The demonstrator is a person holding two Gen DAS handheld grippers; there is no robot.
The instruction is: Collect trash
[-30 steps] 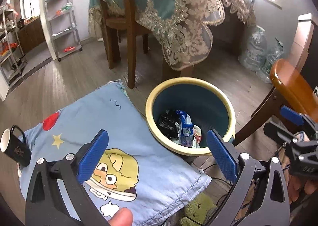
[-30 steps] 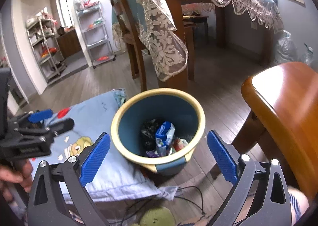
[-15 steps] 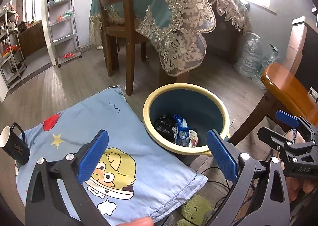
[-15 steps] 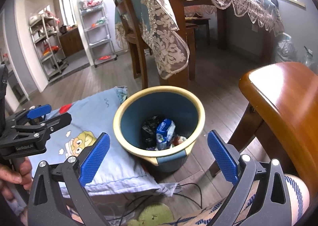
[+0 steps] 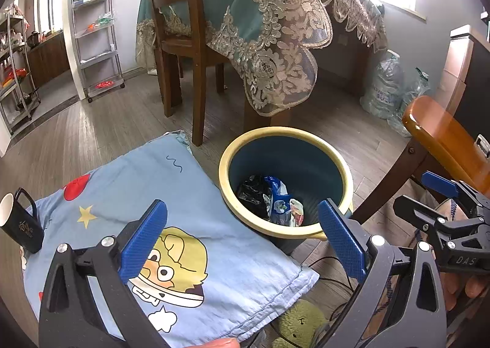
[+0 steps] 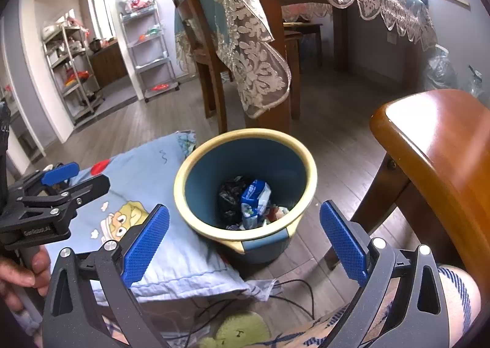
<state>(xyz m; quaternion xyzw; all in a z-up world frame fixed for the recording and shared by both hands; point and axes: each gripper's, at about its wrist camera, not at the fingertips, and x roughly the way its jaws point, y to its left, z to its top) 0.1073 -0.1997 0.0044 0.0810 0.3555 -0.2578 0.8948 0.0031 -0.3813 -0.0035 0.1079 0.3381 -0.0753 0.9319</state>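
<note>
A blue trash bin with a cream rim stands on the wood floor. Inside lie a blue-and-white wrapper, a black crumpled bag and a small red-and-white scrap. My left gripper is open and empty, above and short of the bin, over a blue cartoon cloth. My right gripper is open and empty, in front of the bin. Each gripper shows in the other's view, the right one and the left one.
A black mug stands on the cloth's left edge. An orange-brown wooden chair is right of the bin. A table with a lace cloth and a dark chair stand behind. A green plush toy and cables lie below.
Both grippers have drawn back and up from the bin, which now looks smaller and farther. Both stay open and empty.
</note>
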